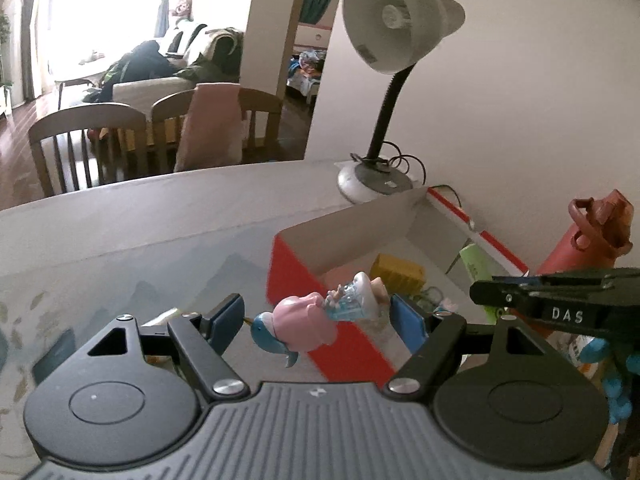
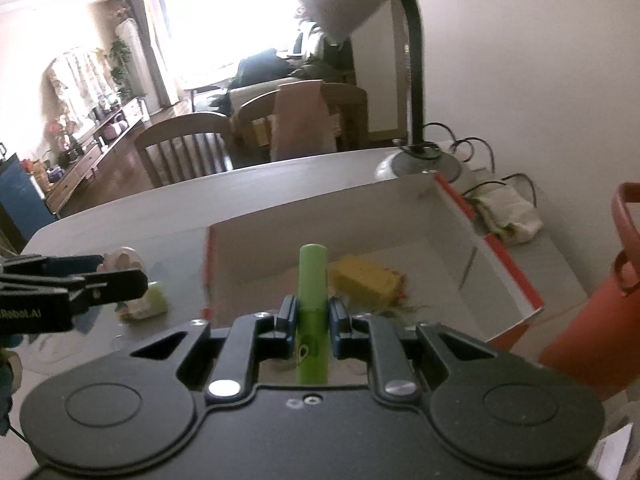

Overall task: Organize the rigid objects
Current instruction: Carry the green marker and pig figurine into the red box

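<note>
The left gripper (image 1: 316, 318) sits low in the centre of its own view, blue pads spread wide with a toy figurine (image 1: 320, 316) between them: a pink body on a blue whale-like base, with a clear blue dress and a white cap. The figurine lies tilted, its head toward the right pad; whether either pad actually touches it I cannot tell. Behind it is the near red wall of an open cardboard box (image 1: 296, 276), white inside, with a yellow block (image 1: 396, 274) on its floor.

In the right wrist view the right gripper (image 2: 312, 316) is pressed together on a green tube (image 2: 313, 300), which stands upright between the pads in the lower centre, just short of the box's near edge (image 2: 208, 276). The yellow block (image 2: 366, 280) lies right of the tube.

The box interior is mostly bare to the upper right. A desk lamp (image 1: 394, 36) stands beyond the far corner, its shade above. A red bottle (image 2: 592, 332) crowds the right edge, and bare tabletop (image 1: 132, 220) stretches away to the left.
</note>
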Demonstrator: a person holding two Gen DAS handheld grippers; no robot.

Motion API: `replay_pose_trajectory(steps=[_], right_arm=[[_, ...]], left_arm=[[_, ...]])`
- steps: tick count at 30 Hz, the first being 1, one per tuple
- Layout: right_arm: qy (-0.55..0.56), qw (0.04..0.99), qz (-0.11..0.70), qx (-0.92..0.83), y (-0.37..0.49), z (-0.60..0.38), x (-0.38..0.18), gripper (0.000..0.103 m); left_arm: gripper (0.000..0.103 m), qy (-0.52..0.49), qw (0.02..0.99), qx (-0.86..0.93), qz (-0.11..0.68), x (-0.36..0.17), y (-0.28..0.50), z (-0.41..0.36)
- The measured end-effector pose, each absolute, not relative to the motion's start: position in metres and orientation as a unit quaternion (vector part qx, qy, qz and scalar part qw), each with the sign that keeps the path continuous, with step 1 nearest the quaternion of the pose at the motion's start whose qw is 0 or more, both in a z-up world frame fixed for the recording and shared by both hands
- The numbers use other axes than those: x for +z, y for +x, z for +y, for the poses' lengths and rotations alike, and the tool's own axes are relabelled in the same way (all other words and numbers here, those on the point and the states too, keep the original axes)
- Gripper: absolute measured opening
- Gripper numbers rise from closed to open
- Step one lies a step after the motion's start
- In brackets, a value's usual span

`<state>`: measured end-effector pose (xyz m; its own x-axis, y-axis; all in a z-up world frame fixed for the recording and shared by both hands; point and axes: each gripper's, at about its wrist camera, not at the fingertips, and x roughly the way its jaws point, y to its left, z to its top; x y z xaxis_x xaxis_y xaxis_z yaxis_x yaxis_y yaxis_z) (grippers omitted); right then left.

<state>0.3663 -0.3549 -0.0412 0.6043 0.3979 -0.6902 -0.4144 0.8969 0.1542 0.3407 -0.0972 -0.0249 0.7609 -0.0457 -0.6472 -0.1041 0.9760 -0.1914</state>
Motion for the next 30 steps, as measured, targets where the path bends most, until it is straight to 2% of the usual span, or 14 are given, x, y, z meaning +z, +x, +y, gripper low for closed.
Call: replay_pose_trajectory(steps=[14, 30], right_arm=[[-0.013, 0.9, 0.395, 0.185, 0.418, -0.391, -0.066, 0.016], [-0.035, 0.88, 0.442, 0.171, 0.459, -0.385, -0.114, 0.016]], left_arm=[[0.08, -0.06, 0.923, -0.013, 0.38, -0.038, 0.437, -0.146], [0.08, -0.007, 0.891, 0.001, 0.453, -0.09, 0.514, -0.176]])
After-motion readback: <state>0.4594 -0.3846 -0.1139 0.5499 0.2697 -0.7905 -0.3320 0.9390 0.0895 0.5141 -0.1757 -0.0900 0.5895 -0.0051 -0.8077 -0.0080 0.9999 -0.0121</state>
